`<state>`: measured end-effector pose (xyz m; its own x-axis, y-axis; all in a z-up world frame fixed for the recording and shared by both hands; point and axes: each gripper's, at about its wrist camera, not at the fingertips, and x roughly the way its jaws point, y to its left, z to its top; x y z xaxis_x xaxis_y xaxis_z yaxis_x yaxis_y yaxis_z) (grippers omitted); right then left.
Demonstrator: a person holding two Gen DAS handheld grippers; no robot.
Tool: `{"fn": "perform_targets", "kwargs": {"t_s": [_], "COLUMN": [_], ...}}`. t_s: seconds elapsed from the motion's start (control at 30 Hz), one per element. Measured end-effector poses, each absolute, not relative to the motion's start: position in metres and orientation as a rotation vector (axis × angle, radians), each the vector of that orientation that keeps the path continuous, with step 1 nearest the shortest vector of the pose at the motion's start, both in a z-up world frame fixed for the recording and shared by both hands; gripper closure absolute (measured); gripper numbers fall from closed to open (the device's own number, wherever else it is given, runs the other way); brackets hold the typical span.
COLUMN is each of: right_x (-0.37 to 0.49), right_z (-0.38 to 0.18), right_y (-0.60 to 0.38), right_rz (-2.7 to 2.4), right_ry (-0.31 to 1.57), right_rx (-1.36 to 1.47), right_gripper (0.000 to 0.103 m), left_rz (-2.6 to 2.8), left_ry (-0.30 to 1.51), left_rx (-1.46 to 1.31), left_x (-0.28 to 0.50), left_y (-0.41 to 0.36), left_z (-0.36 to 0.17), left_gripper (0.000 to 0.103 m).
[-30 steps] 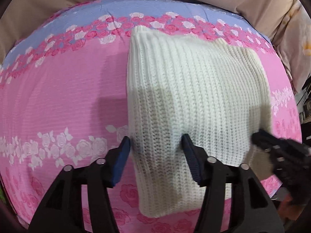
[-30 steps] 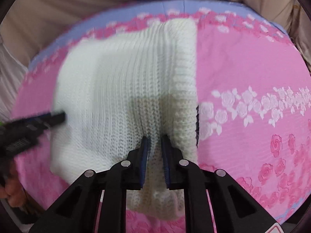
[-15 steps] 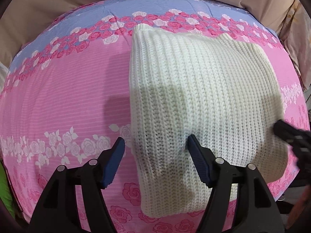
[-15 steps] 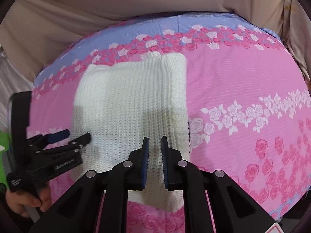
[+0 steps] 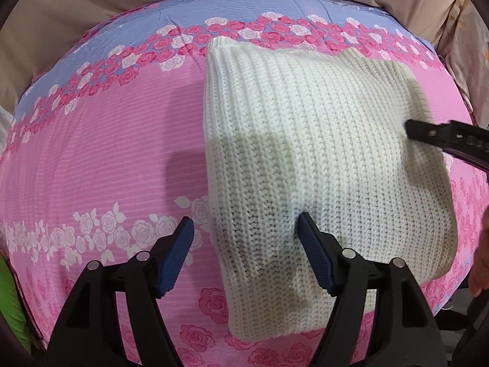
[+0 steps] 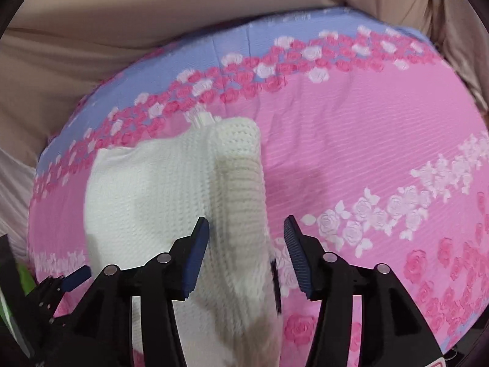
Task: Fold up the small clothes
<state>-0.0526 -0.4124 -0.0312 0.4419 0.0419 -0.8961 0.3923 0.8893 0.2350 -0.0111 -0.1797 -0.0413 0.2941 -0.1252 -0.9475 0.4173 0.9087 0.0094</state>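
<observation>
Sweater (image 5: 321, 165), cream and chunky-knit, lies folded on the pink rose-print bedspread (image 5: 101, 159). From the tools outward: the left gripper (image 5: 246, 253) points steeply down with its blue-padded jaws spread and opening; the knit's left edge lies in the gap between them, the right pad at the surface of the knit and the left pad over bare bedspread, neither pinching anything. The right gripper (image 6: 246, 252) has its jaws parting too; the thick folded right edge of the sweater (image 6: 189, 202) runs up between the pads, which stand clear of it on both sides, so nothing is gripped. In the left wrist view the right gripper's black tip (image 5: 428, 133) hangs over the sweater's right side; in the right wrist view the left gripper (image 6: 73, 273) shows at the lower left, beside the knit's near-left corner. The sweater's far edge reaches the band of pink and white roses below the bedspread's lilac far border (image 6: 232, 42); beige bedding (image 6: 122, 30) lies beyond that far edge.
</observation>
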Motion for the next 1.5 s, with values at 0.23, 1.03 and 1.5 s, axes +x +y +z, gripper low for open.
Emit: {"fn": "perform_targets", "kwargs": {"t_s": [0.23,1.03,1.5], "right_x": [-0.053,-0.138,-0.14], "right_z": [0.006,-0.04,-0.041], "right_y": [-0.407,-0.409,-0.384], "right_rz": [-0.124,-0.196,-0.195], "right_ry": [0.963,1.09,1.133], "right_rx": [0.465,0.545,0.349], "right_gripper": [0.088,0.058,0.057], "left_rz": [-0.349,-0.326,-0.347], "left_ry": [1.221,1.236,1.261], "left_rx": [0.263,0.249,0.158], "left_x": [-0.01,-0.011,-0.021], "left_y": [-0.177,-0.176,-0.163], "left_z": [-0.042,-0.043,-0.031], "left_gripper": [0.029,0.024,0.023]}}
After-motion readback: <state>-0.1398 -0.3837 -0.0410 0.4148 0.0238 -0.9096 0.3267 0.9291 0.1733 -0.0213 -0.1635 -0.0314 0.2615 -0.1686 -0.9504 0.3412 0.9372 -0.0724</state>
